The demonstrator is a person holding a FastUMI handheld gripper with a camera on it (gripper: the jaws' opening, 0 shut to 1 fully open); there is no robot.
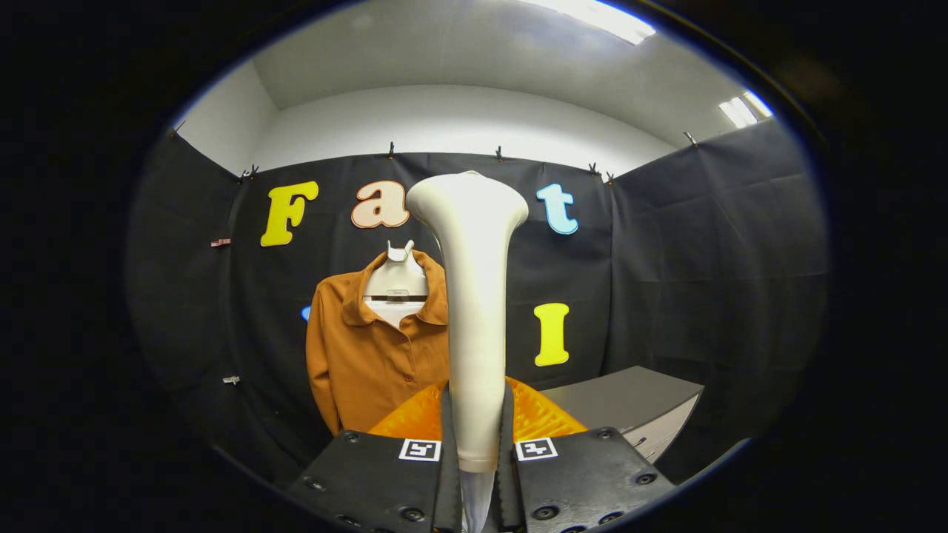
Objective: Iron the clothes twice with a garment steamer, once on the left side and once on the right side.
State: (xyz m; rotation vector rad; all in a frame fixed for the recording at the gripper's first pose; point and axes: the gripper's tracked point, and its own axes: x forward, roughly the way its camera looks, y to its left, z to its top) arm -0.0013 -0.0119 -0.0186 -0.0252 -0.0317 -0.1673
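Steamer (pixel 472 311) stands upright, pinched between your gripper (pixel 475 444) fingers; the orange shirt (pixel 370 355) hangs beyond at 11 o'clock.

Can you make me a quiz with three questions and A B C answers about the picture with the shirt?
1. Where is the steamer?
A. between the gripper jaws
B. on the grey table
C. hanging on the wall

2. What colour is the shirt?
A. blue
B. orange-brown
C. green

3. How is the shirt?
A. folded flat
B. hanging on a white hanger form, collar open
C. lying crumpled on the table

Answers: 1 A, the jaws press on the steamer's handle from both sides. 2 B, the cloth is orange-brown. 3 B, it hangs upright against the black wall, beyond the steamer.
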